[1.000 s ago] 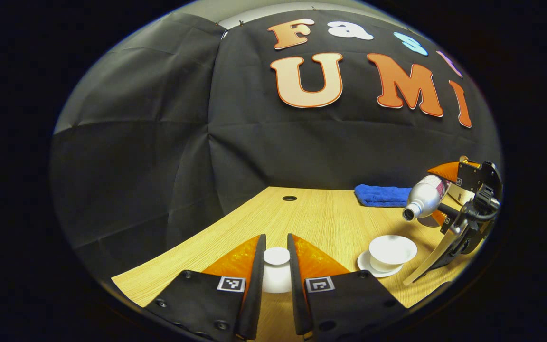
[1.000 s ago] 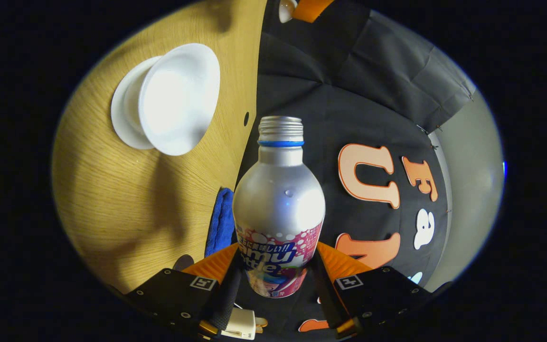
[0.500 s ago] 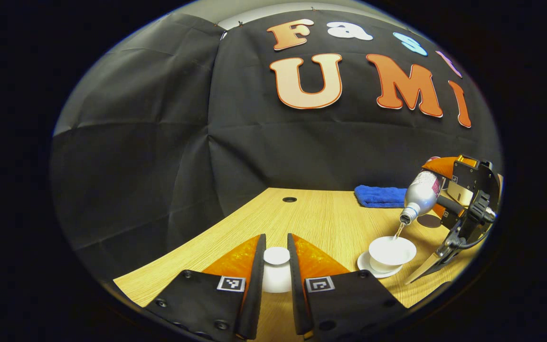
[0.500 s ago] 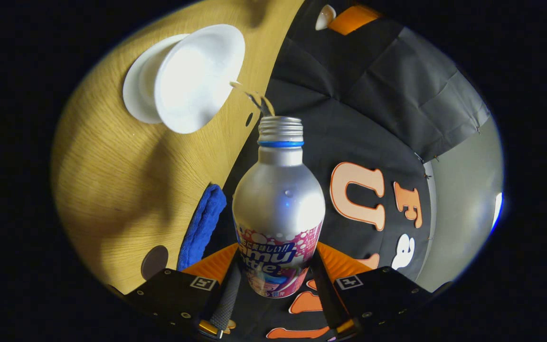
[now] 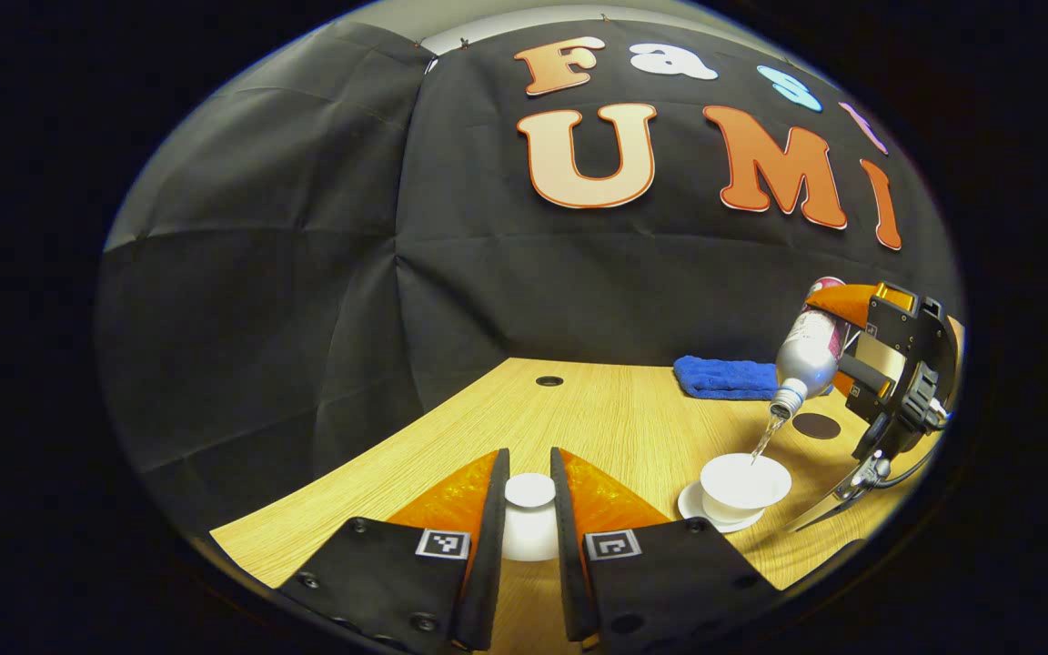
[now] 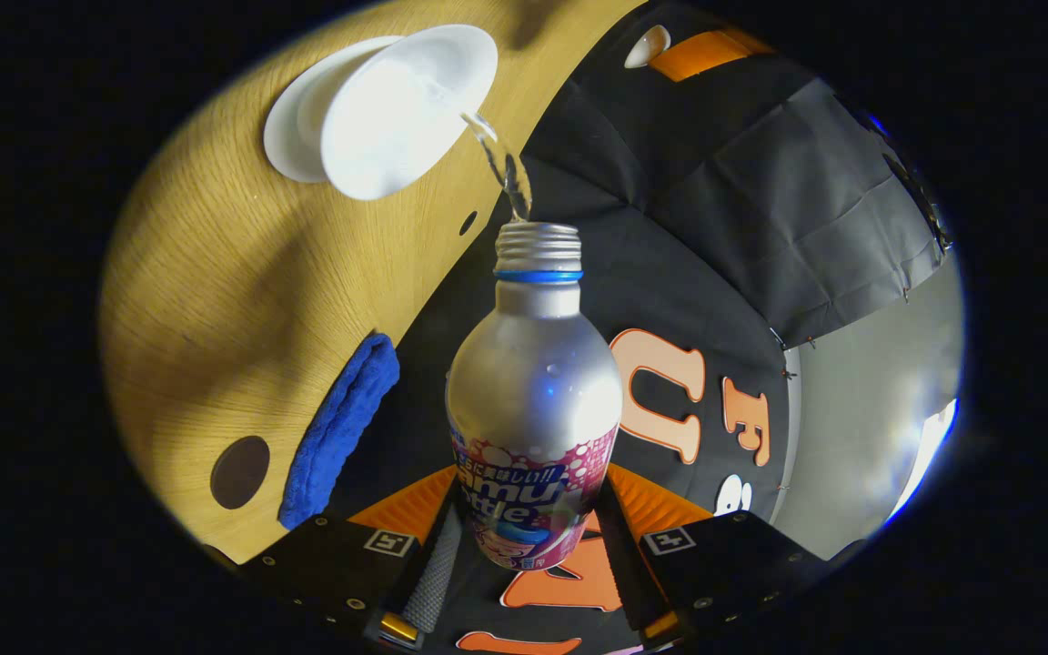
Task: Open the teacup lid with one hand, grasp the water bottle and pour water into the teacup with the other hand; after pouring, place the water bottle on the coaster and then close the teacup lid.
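Water streams from the tilted water bottle (image 6: 533, 400), clamped by the right gripper's (image 6: 531, 564) fingers, into the teacup (image 5: 744, 476); hold the tilt steady. Left gripper (image 5: 529, 546) grips the lid (image 5: 529, 491).

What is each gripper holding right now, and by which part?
The left gripper clamps the teacup lid by its knob. The right gripper grips the water bottle by its lower labelled body, tilted and pouring into the teacup.

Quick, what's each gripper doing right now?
Left gripper: shut on the teacup lid.
Right gripper: shut on the water bottle, pouring into the teacup.
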The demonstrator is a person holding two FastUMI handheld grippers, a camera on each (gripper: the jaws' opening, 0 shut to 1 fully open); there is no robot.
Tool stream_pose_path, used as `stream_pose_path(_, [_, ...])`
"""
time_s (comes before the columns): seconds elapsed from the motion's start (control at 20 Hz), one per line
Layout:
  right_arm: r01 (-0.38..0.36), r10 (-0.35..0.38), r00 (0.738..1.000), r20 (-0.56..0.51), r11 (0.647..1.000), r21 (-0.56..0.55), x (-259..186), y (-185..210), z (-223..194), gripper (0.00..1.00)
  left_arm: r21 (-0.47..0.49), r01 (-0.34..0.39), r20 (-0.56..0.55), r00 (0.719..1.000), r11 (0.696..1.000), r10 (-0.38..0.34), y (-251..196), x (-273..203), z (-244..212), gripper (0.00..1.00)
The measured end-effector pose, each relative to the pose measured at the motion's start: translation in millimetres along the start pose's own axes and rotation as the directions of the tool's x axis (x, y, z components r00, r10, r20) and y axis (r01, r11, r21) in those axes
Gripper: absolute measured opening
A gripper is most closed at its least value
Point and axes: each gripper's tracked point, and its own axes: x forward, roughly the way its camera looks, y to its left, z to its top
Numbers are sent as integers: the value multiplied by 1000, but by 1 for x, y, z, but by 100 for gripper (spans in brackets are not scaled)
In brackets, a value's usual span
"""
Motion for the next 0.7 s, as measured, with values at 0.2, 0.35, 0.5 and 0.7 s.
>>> stream_pose_path(0.2, [61, -62, 998, -7, 998, -34, 1, -4, -2, 76, -6, 14, 9, 1000, 1000, -14, -2, 0, 2, 32])
stream_pose_path(0.35, [106, -106, 994, -5, 992, -69, 1, -9, -2, 76, -6, 24, 8, 1000, 1000, -24, -2, 0, 2, 32])
stream_pose_path(0.5, [153, -152, 988, 8, 983, -98, 1, -13, -1, 76, -3, 25, 9, 1000, 1000, -25, -3, 1, 2, 32])
stream_pose_path(0.7, [168, -167, 986, 22, 982, -87, 2, -13, 0, 76, 6, 34, 17, 999, 999, -35, -4, 1, 3, 29])
